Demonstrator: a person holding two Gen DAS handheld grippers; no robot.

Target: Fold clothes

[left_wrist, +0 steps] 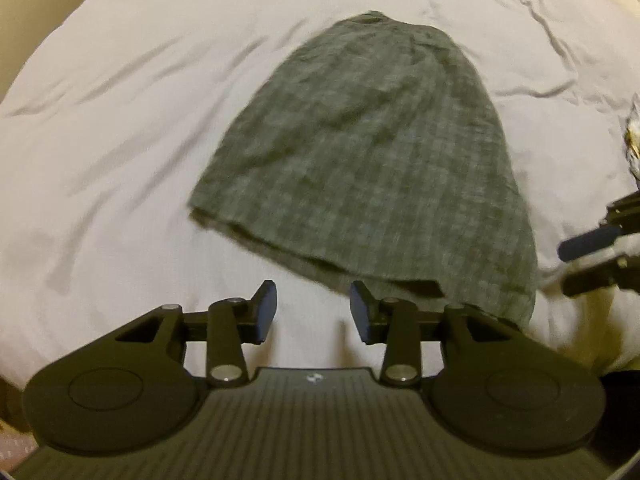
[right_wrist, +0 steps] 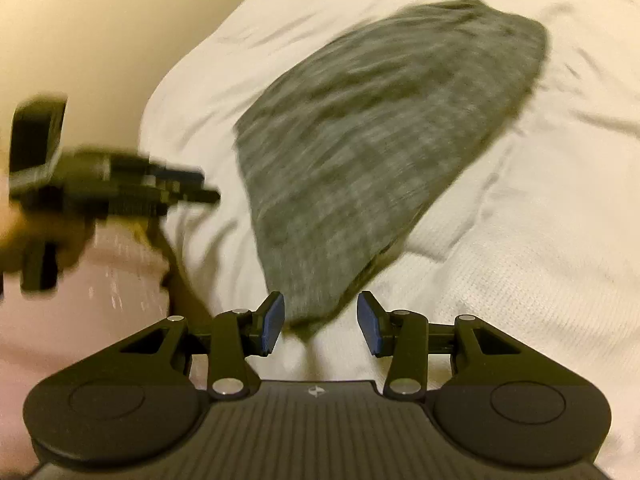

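Grey checked garment [left_wrist: 368, 168] lies flat on the bed [left_wrist: 120, 120], hem edges layered, possibly folded once; stage unclear. Left claw [left_wrist: 313, 312] and right claw [right_wrist: 320, 326] both released, empty, at its near edge.

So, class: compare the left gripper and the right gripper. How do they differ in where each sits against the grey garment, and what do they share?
The left gripper sits over bare white sheet, the grey garment reaching only its right finger. The right gripper has the garment's corner between its fingers. Both are open, gripping nothing.
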